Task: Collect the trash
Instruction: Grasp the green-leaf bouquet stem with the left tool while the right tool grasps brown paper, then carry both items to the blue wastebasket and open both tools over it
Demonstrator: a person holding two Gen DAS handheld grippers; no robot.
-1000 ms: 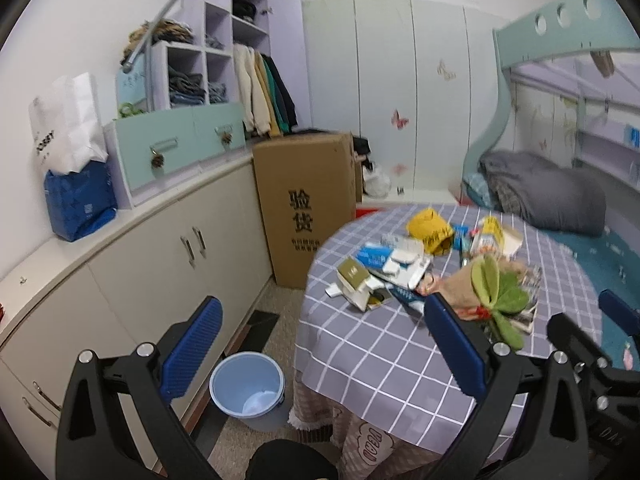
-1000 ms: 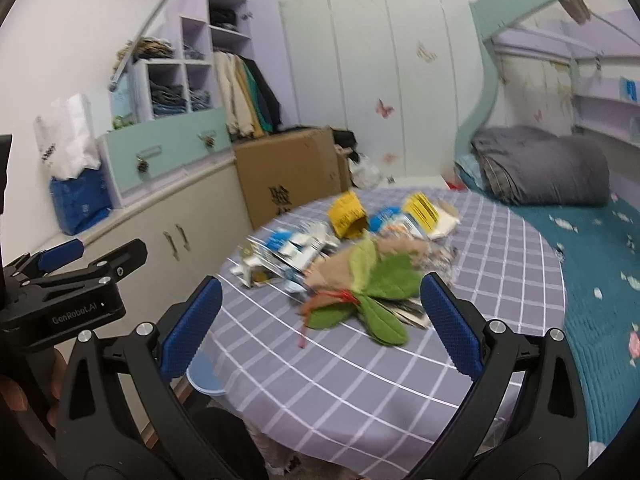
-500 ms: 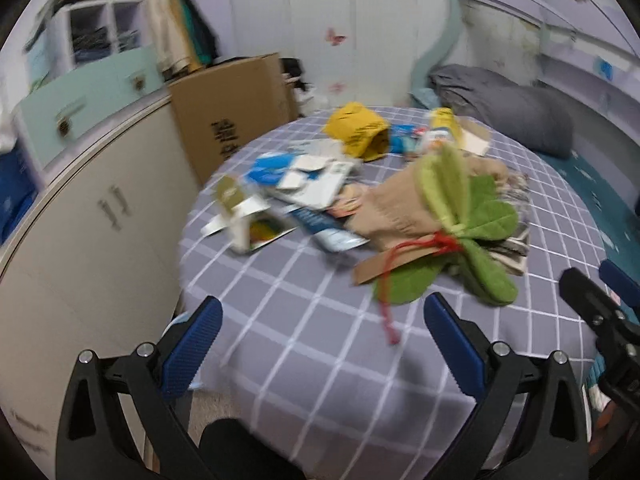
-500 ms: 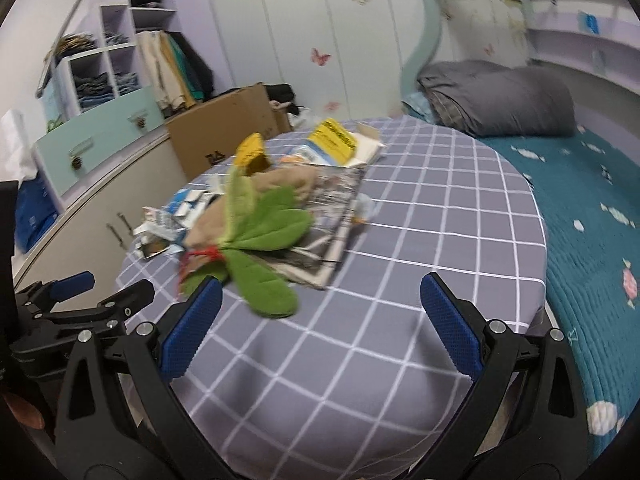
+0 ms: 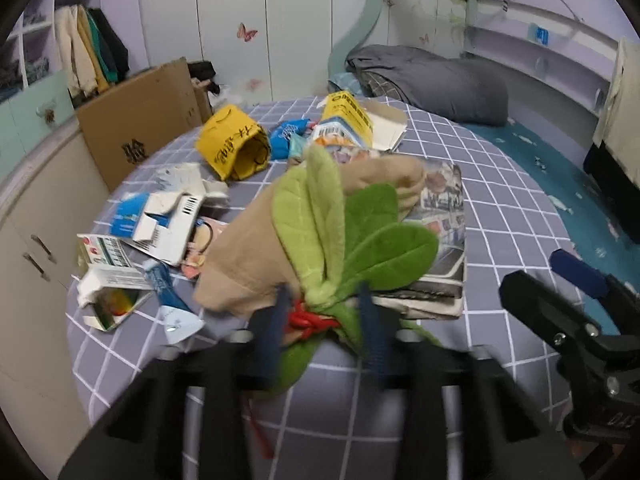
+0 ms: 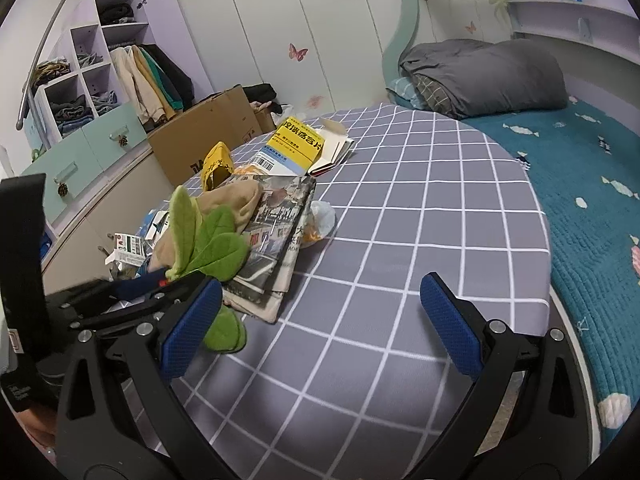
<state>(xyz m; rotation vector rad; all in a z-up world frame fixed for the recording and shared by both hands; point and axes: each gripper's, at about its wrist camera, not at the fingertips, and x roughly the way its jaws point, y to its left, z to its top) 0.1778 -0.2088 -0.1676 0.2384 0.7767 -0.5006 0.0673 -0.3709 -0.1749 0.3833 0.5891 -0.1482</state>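
A beige cloth bundle with green plush leaves (image 5: 320, 240) and a red tie lies on a folded newspaper (image 5: 444, 248) on the round checked table (image 5: 508, 184). My left gripper (image 5: 320, 316) is closing its jaws on the bundle's tied neck, and the blurred blue pads touch it on both sides. The same grip shows in the right wrist view, where the left gripper (image 6: 164, 282) sits at the foot of the bundle (image 6: 208, 240). My right gripper (image 6: 320, 320) hangs open over bare tablecloth to the right of the newspaper (image 6: 276, 232), with nothing between its fingers.
Behind the bundle lie a yellow bag (image 5: 232, 148), a yellow box (image 5: 348, 116), torn cartons (image 5: 160, 220) and a blue tube (image 5: 168, 288). A white plastic scrap (image 6: 322, 216) lies beside the newspaper. A cardboard box (image 5: 140, 120) and cabinets stand at the left, with a bed and grey duvet (image 5: 432, 84) behind.
Both grippers came down and in over the table. The left jaws went from wide open to closed around the bundle's neck. The right gripper stayed open.
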